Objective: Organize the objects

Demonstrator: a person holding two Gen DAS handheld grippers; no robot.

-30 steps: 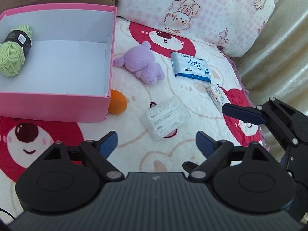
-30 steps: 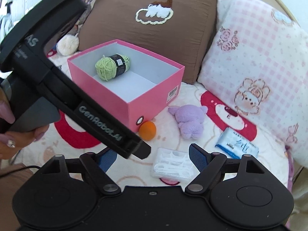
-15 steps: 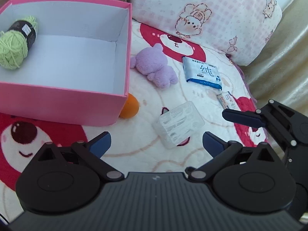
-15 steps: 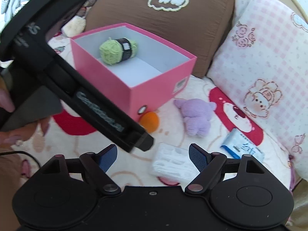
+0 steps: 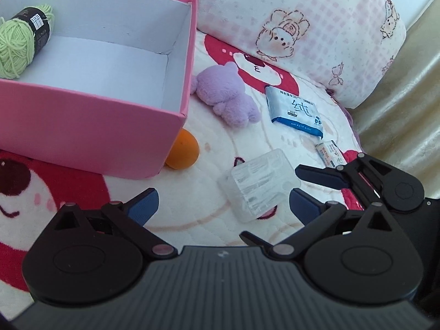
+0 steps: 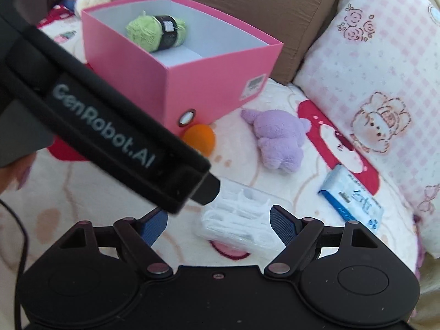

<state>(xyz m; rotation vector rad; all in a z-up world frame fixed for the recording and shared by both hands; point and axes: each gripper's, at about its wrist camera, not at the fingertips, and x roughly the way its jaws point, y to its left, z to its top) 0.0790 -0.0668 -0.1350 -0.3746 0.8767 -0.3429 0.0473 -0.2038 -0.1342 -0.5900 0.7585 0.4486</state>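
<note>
Below, both open tongs, left tongs [image 5: 223,205] and right tongs [image 6: 218,224], frame a clear ribbed plastic case [image 5: 260,184].
Light, stiff and slick, it probably grips best across its short sides.

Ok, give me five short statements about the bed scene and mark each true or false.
1. The green yarn ball lies inside the pink box. True.
2. The orange sits inside the box. False: it rests on the blanket against the box's corner.
3. The left gripper holds the purple plush. False: its jaws are open and empty.
4. The clear plastic case lies ahead of the right gripper, ungripped. True.
5. The blue wipes pack is stacked on the plush. False: it lies beside it.
</note>
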